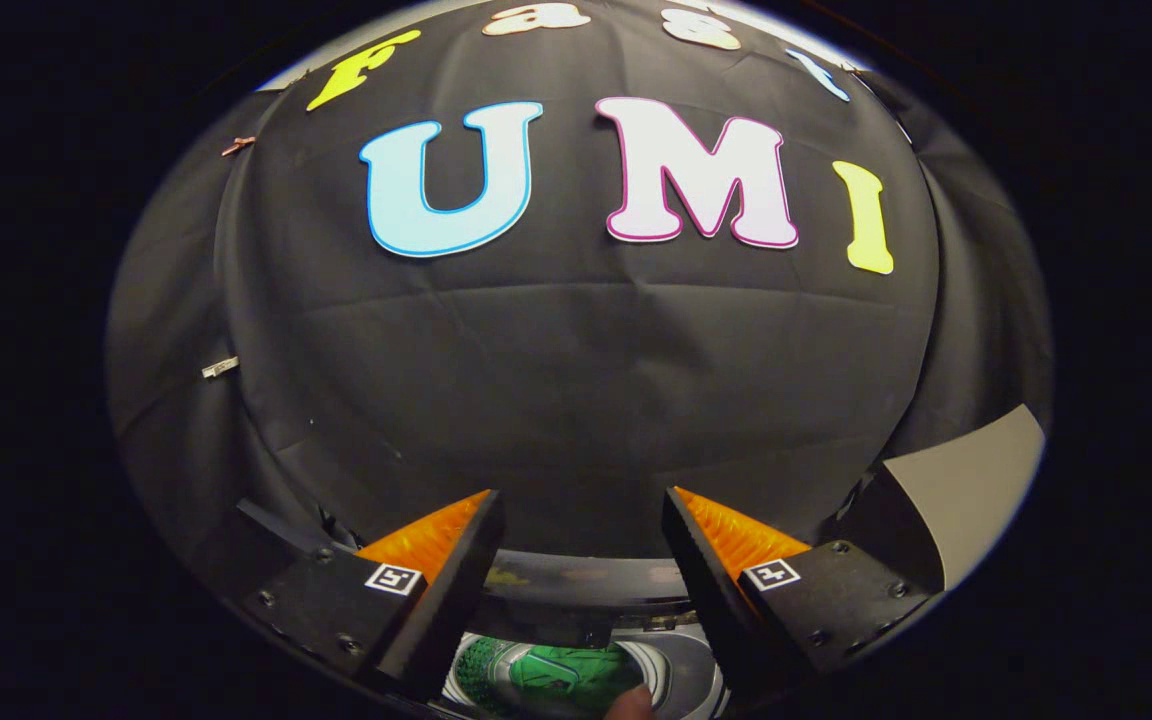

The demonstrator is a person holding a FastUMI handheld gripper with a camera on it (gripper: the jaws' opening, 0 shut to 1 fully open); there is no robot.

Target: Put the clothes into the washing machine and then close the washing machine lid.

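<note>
**Hand-held gripper open above the washer**

The hand-held gripper (576, 545) is spread wide, nothing between its fingers, and faces the booth's black cloth wall (576, 380). Low and near, between the fingers, the washing machine (681, 670) shows its round opening with green clothes (561, 672) inside. A grey panel (976, 480) stands at the far right.

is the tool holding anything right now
Nothing is held: the tool is open, fingers apart with only the black cloth wall beyond. The green clothes lie below, untouched.
</note>
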